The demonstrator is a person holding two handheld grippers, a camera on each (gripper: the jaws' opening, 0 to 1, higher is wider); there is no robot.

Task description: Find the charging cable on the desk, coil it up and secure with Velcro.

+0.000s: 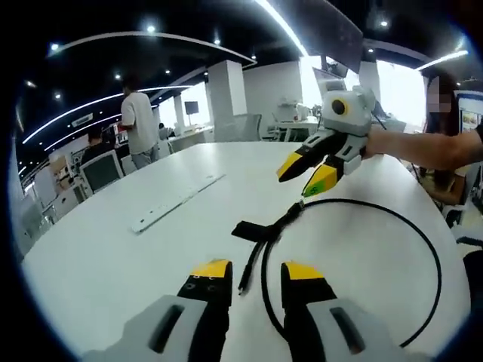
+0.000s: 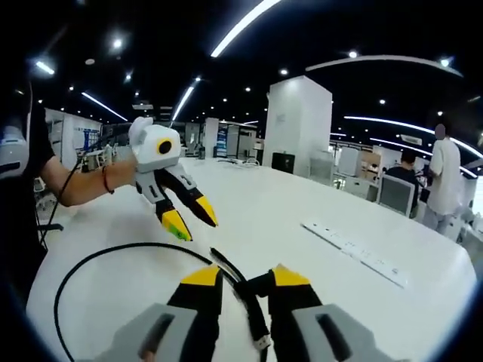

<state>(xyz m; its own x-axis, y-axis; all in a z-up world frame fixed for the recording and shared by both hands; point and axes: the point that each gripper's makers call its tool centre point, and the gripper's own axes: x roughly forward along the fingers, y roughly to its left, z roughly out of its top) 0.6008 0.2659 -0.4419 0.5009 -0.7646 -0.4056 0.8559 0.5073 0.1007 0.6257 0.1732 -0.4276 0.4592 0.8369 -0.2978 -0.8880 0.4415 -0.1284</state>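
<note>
Cable looped; plug tip in left gripper view.

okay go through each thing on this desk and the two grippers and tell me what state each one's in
charging cable: one loose loop on the desk, not coiled
Velcro strap: lying flat, unfastened
left gripper: open
right gripper: open, above the cable
power strip: flat, nothing plugged in

no readable text, labels, brands or numbers in either view.
</note>
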